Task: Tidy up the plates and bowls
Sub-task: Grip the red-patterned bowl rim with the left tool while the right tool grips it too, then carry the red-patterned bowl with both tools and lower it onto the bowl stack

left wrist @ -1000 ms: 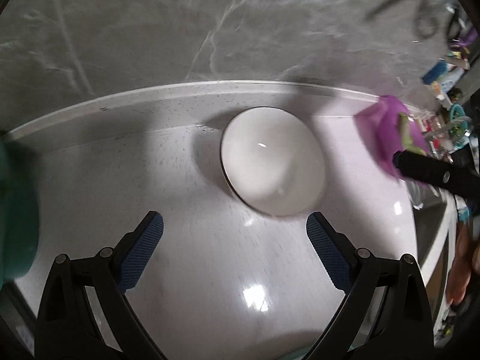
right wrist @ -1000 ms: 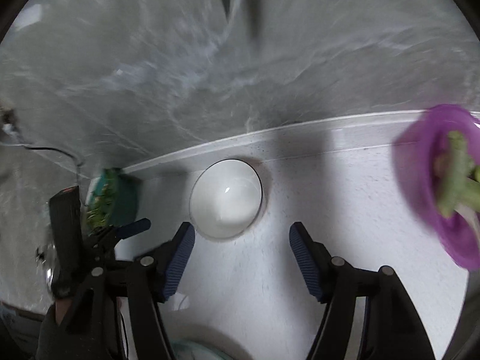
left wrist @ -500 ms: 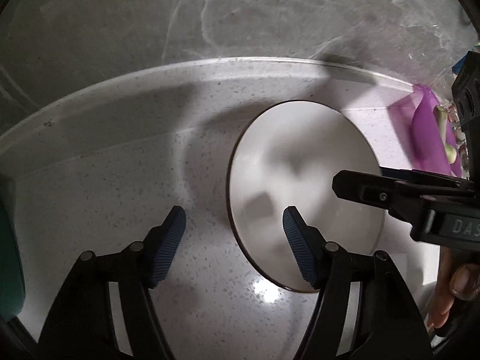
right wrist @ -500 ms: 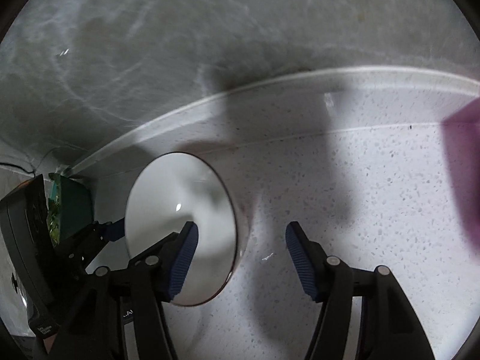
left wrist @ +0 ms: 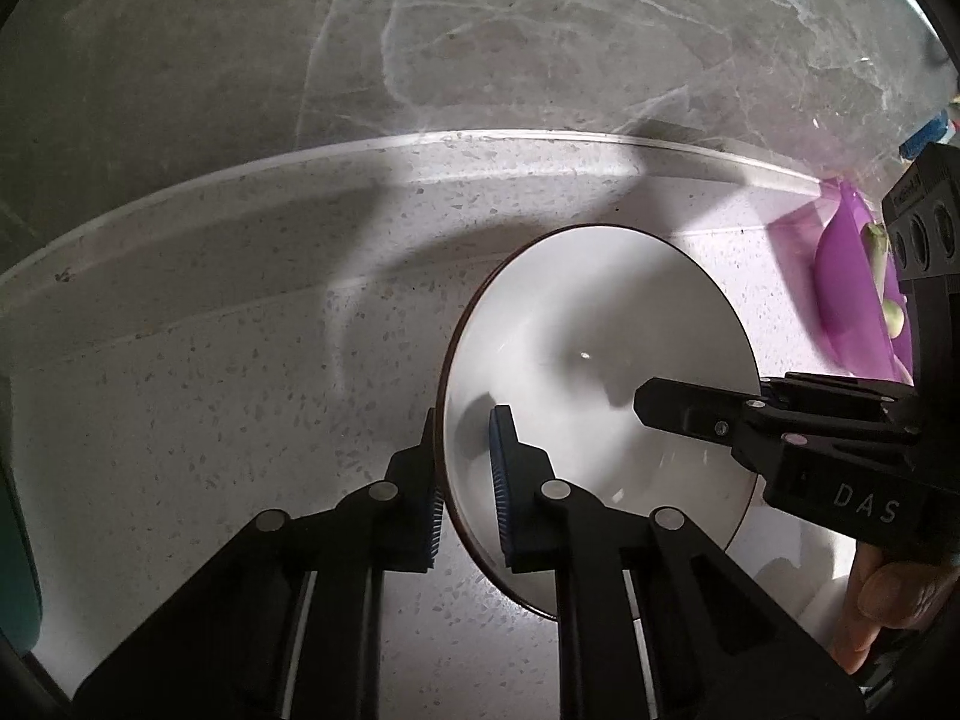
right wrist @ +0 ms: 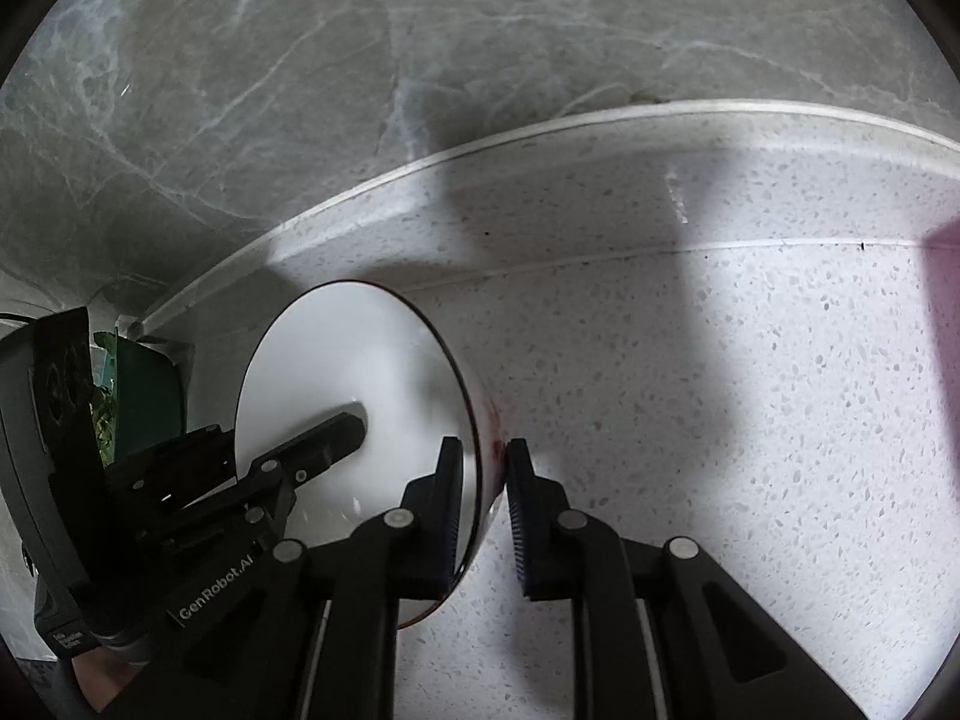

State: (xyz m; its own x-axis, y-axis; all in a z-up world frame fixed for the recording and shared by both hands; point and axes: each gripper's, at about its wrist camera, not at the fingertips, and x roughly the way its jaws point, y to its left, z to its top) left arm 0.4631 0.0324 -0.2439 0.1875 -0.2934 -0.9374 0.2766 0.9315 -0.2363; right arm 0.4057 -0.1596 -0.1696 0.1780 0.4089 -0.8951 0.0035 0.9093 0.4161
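Note:
A white bowl (left wrist: 600,360) with a thin dark rim stands on the speckled white counter (left wrist: 210,420). My left gripper (left wrist: 467,480) is shut on its left rim, one blue pad inside and one outside. In the right wrist view the same bowl (right wrist: 336,372) sits at the left. My right gripper (right wrist: 485,504) is closing on its right wall, with the wall between the pads and both pads touching it. Each view shows the other gripper's black finger (left wrist: 690,414) (right wrist: 324,444) reaching into the bowl.
A purple bowl (left wrist: 852,300) with green vegetables stands right of the white bowl. A green container (right wrist: 144,396) with greens stands at its left. A raised ledge and a grey marble wall (left wrist: 480,30) close off the back. A person's thumb (left wrist: 888,600) shows at lower right.
Both grippers came down onto the white bowl from open. Their jaws closed on opposite sides of its rim. The bowl now looks much larger in both views.

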